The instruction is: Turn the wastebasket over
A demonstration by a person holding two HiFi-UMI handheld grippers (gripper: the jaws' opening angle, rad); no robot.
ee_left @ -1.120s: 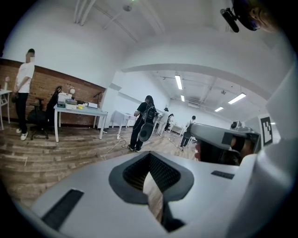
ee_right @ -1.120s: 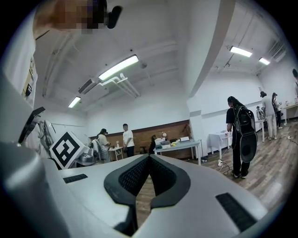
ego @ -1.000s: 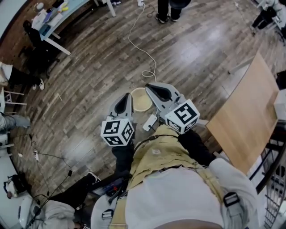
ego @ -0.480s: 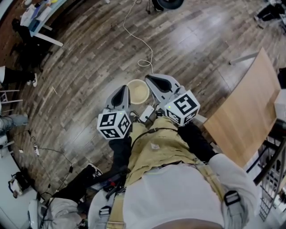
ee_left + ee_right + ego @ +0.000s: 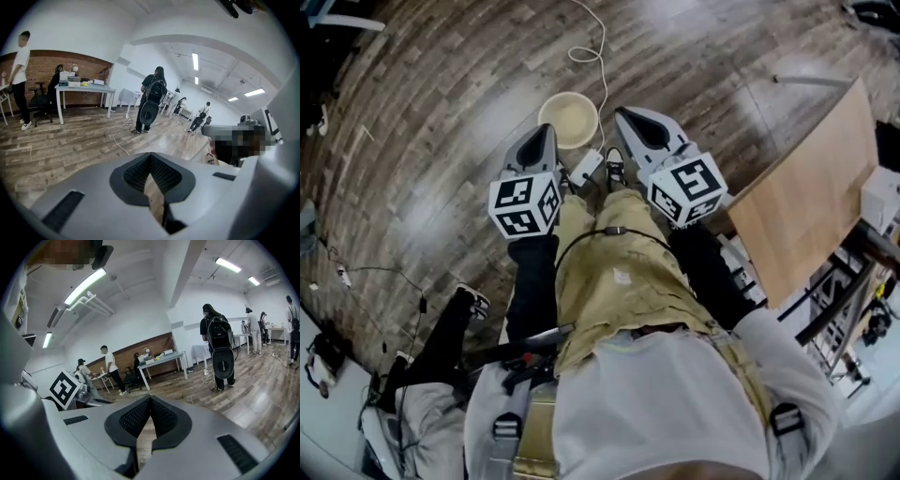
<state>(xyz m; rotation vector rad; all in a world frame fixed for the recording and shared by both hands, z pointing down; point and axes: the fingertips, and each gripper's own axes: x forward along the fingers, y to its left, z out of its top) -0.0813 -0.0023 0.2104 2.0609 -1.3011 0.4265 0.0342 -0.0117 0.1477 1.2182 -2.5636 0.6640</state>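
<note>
In the head view, the cream wastebasket point(image 5: 569, 120) is seen standing on the wooden floor point(image 5: 441, 112) with its mouth upward, just ahead of the person's knees. The left gripper point(image 5: 542, 139) is held just beside its near rim, and the right gripper point(image 5: 628, 122) a little apart on the other side. A white cable point(image 5: 598, 47) lies on the floor beyond it, and a wooden worktop point(image 5: 802, 202) is seen to the right.

In the left gripper view, the fingers point(image 5: 134, 174) are pressed together with nothing between them. Only floor and distant people are shown past them, and the wastebasket is not caught.

In the right gripper view, the tips are likewise met and nothing is pinched. The wastebasket is again out of frame.

The approach is judged to be in hand, with nothing gripped yet. Next, at least one pair of fingers would need to be spread and brought onto the rim before the wastebasket can be tipped mouth-down.
</note>
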